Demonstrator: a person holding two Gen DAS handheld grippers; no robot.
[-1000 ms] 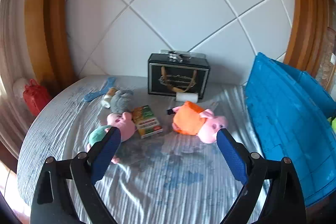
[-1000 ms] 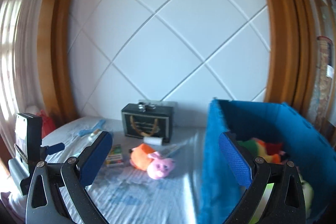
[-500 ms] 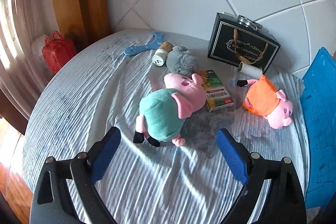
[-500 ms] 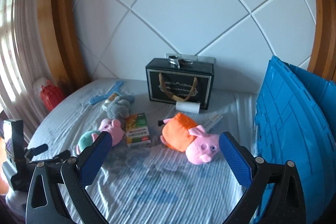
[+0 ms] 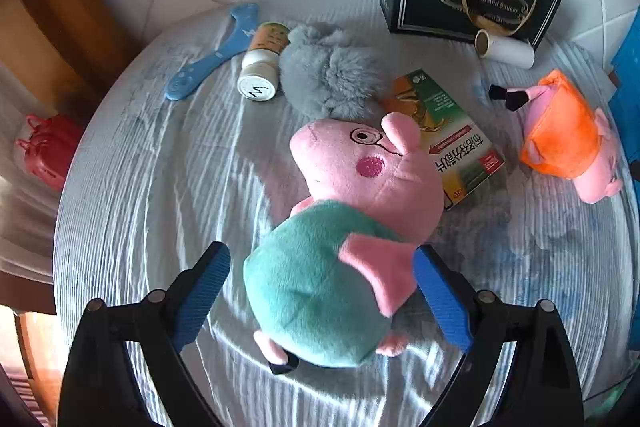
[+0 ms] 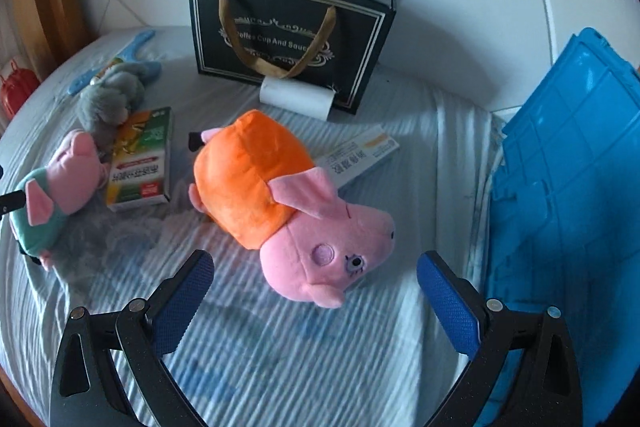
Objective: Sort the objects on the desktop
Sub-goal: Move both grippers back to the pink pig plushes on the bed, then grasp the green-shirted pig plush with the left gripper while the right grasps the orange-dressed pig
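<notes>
A pink pig plush in a green top (image 5: 320,279) lies on the striped cloth, its body between the wide-apart fingers of my left gripper (image 5: 322,269), which is open around it. The same plush (image 6: 52,195) shows at the left of the right wrist view. A pink pig plush in an orange dress (image 6: 280,195) lies just ahead of my right gripper (image 6: 314,273), open, with the pig's snout near the gap; in the left wrist view this pig (image 5: 564,143) lies far right.
A green box (image 5: 448,135), grey fluffy toy (image 5: 328,79), small bottle (image 5: 262,67) and blue tool (image 5: 216,55) lie behind. A black gift bag (image 6: 288,27) with a white roll (image 6: 296,99) stands at the back. A blue crate (image 6: 568,187) is at right, a red case (image 5: 48,151) at left.
Both grippers have dropped and moved forward toward the cloth. The left one now straddles the green-topped pig; the right one has closed in on the orange-dressed pig. Both stay open.
</notes>
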